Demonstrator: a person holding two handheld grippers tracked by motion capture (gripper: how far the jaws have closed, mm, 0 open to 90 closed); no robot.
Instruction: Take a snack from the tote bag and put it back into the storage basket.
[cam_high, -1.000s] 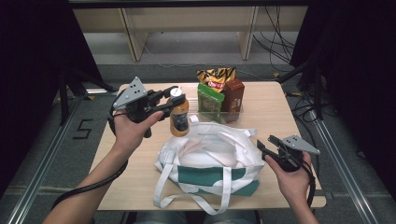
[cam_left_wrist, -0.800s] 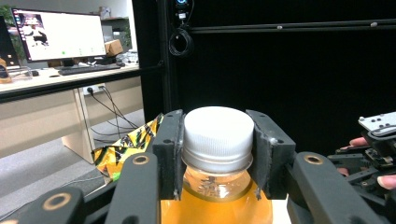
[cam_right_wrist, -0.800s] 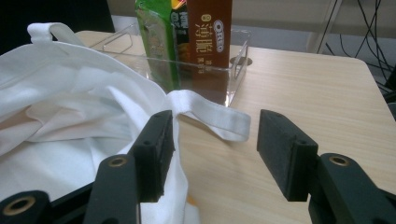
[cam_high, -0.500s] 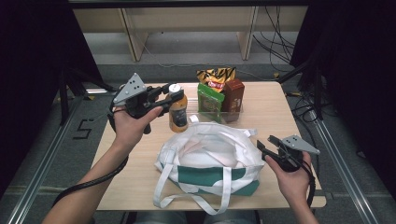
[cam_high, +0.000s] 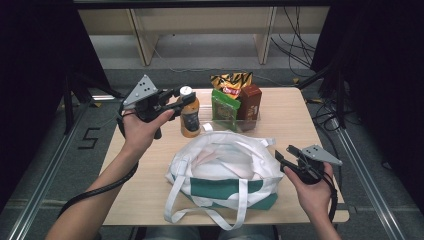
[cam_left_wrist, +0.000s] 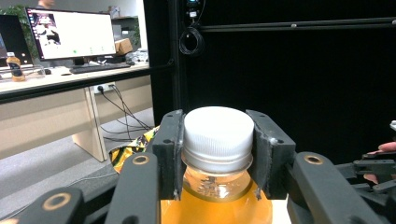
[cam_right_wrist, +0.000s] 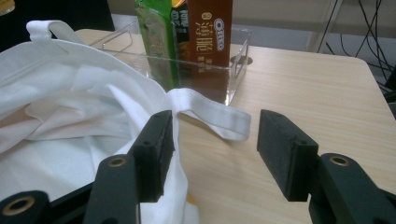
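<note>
Since the earlier frame the left tool (cam_high: 186, 96) carries the bottle (cam_high: 190, 119) a little further from the bag (cam_high: 225, 170), up and towards the table's far left; the right tool (cam_high: 280, 159) stays where it was.

The left tool's jaws are clamped on the bottle's white cap (cam_left_wrist: 218, 132), one pad on each side, with the orange drink hanging below. In the high view the bottle sits beyond the bag's far left rim, between that rim and the left hand (cam_high: 142, 131); whether its base rests on the table (cam_high: 295, 117) or hangs just above it I cannot tell.

The right tool stands with its jaws apart at the bag's right edge. One jaw lies against the bag's white cloth, while a loose strap (cam_right_wrist: 212, 116) lies in the gap, pinched by neither pad. Beyond the bag's far rim a clear tray (cam_high: 250, 125) holds three snack packs (cam_high: 235, 97).

The grip is the weak point. The pads hold only the ribbed cap, so the heavy body may swing or twist, and a tilt could let the cap slide out. The bag's mouth sags, and with the right tool not gripping the rim, the bottle may catch the cloth, push it shut, or tip over on the table.
</note>
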